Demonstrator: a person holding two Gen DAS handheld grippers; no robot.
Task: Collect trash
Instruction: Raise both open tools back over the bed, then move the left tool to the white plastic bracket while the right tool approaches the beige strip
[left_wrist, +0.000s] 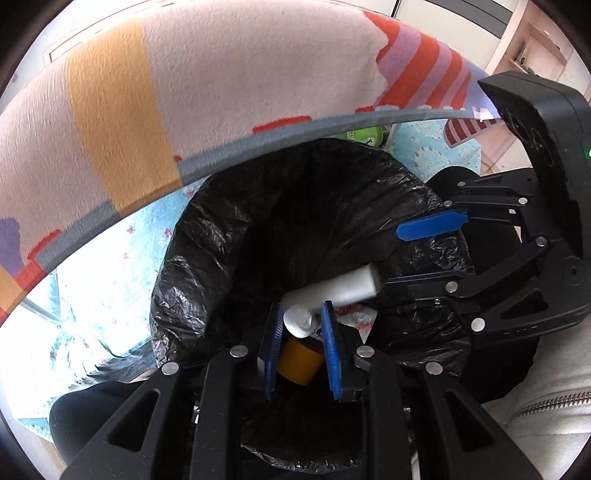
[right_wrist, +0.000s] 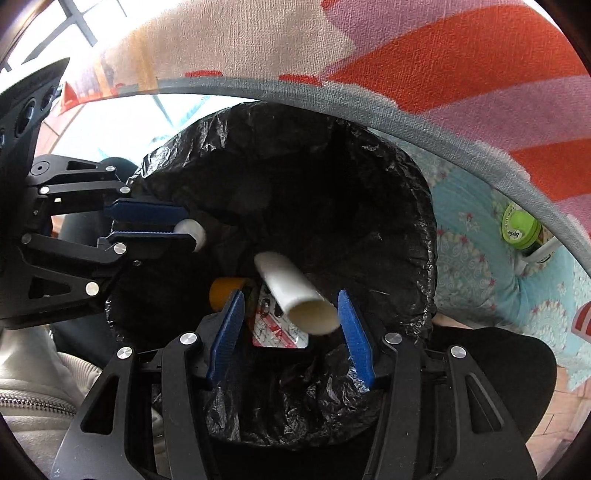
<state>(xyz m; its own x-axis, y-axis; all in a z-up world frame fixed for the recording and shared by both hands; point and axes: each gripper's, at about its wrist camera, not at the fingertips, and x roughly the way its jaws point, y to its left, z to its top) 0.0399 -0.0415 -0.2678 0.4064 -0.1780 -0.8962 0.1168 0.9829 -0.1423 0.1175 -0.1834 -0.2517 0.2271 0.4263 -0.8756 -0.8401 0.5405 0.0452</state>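
- Under the overhanging edge of a striped blanket (right_wrist: 461, 66) in pink, orange and red stands a bin lined with a black trash bag (right_wrist: 413, 206); beside it lies a pale blue patterned cloth (right_wrist: 465, 258), with a green lid (right_wrist: 517, 225) at the blanket's edge.
- Tiled floor and a wooden shelf (left_wrist: 532, 40) show at the far side of the room.
- The left gripper (left_wrist: 300, 325) pinches a small white tube (left_wrist: 299, 320) between its blue fingers over the bag's mouth.
- The right gripper (right_wrist: 291, 325) is spread wide; a white cardboard roll (right_wrist: 295, 295) sits between its fingers, touching neither that I can see.
- Inside the bag lie an orange cap (right_wrist: 223, 291) and a red-and-white blister pack (right_wrist: 277, 328).
- The bag's rim is close under the blanket's grey border; both grippers crowd the near side of the opening.
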